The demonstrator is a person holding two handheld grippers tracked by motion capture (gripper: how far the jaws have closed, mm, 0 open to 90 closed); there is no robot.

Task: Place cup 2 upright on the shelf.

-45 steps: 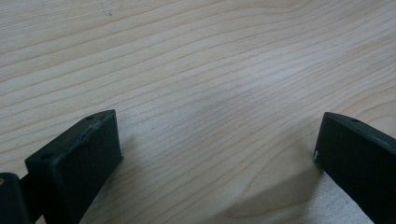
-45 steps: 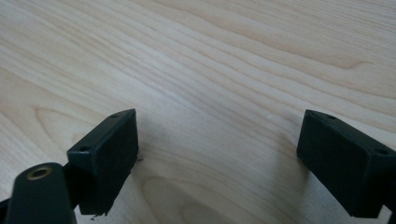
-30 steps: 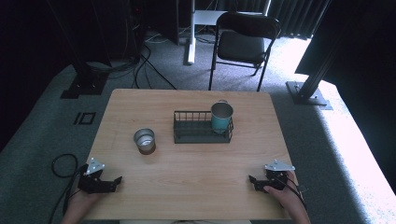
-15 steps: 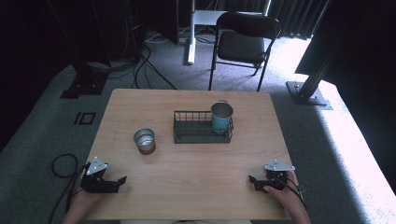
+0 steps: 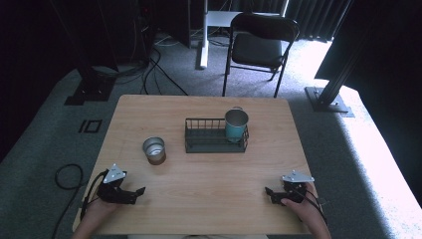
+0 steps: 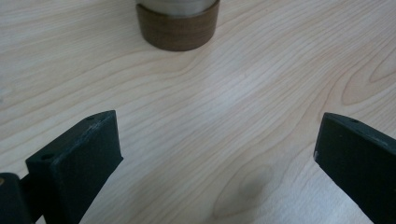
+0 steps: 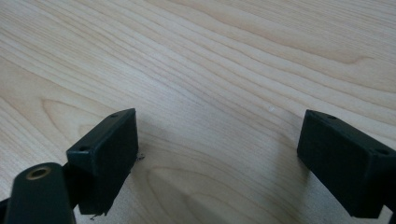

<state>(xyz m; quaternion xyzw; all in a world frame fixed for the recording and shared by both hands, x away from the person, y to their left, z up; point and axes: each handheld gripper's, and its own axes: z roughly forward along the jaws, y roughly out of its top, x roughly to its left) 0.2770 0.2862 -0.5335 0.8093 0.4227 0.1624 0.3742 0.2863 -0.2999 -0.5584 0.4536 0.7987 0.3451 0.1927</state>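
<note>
A: At the near left corner of the pale wooden table (image 5: 209, 174), what is the left gripper (image 5: 134, 193) doing?

B: It sits low over the wood with its jaws spread wide and nothing between them. In the left gripper view the gripper (image 6: 217, 154) looks at the small round metal cup with a dark brown base (image 6: 178, 25), which stands ahead of the jaws, apart from them.

A: Where is that cup on the table?

B: The cup (image 5: 154, 149) stands upright left of centre, just left of the black wire rack (image 5: 209, 137) and not touching it. A tall teal and silver metal tumbler (image 5: 236, 125) stands upright at the rack's right end.

A: And the right gripper (image 5: 271, 191)?

B: It is at the near right corner, well apart from the cup. In the right gripper view the gripper (image 7: 217, 144) also has its jaws wide apart, over bare wood.
</note>
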